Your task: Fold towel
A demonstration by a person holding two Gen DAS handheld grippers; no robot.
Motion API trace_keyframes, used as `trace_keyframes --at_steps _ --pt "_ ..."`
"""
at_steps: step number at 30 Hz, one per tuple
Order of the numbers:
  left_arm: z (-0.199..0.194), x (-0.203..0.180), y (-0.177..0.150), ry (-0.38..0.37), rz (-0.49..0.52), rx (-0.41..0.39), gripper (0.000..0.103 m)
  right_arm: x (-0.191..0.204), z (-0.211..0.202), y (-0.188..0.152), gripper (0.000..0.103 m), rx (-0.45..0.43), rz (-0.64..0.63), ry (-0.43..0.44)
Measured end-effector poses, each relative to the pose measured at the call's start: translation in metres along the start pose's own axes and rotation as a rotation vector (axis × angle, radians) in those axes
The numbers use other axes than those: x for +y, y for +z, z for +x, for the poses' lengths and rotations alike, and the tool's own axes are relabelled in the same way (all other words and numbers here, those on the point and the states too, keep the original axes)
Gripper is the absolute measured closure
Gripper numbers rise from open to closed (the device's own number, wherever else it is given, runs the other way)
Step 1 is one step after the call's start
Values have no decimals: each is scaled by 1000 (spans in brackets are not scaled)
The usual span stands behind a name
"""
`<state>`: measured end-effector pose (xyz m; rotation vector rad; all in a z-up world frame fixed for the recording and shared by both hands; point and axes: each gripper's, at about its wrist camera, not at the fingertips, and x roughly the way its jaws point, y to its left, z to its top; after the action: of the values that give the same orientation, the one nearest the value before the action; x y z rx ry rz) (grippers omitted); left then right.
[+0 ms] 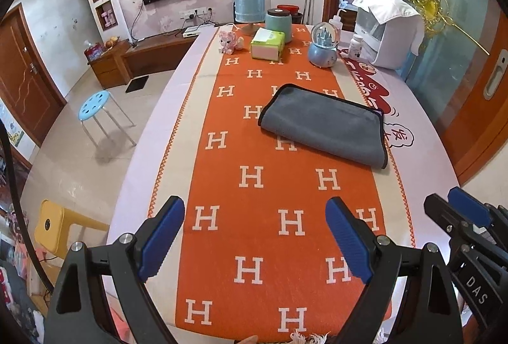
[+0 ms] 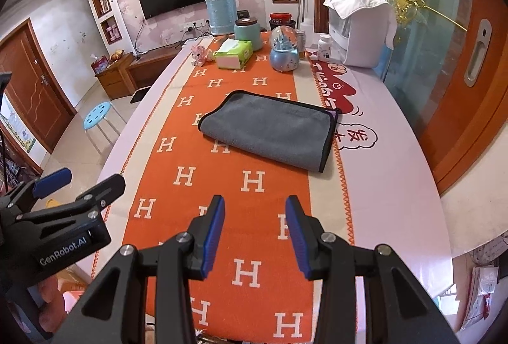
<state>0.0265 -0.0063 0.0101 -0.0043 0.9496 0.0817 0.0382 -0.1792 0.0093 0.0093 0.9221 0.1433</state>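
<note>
A grey towel (image 1: 324, 124) with black edging lies folded on the orange runner (image 1: 254, 217) in the middle of the table; it also shows in the right wrist view (image 2: 270, 129). My left gripper (image 1: 255, 239) is open and empty, held above the runner well short of the towel. My right gripper (image 2: 255, 232) is open and empty, also short of the towel. The right gripper shows at the right edge of the left wrist view (image 1: 457, 213); the left gripper shows at the left edge of the right wrist view (image 2: 73, 182).
At the far end of the table stand a tissue box (image 1: 267, 43), a snow globe (image 1: 323, 47), a teal jar (image 1: 279, 23), a blue lamp (image 1: 249, 5), a pink toy (image 1: 230, 41) and a white appliance (image 1: 390, 32). A blue stool (image 1: 95, 105) stands left.
</note>
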Motion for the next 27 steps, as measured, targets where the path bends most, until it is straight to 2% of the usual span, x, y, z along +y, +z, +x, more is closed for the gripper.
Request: trace_keyframes --at_steps 27 --pt "11 1 -12 -12 -13 71 13 5 7 -4 63 54 1 -33"
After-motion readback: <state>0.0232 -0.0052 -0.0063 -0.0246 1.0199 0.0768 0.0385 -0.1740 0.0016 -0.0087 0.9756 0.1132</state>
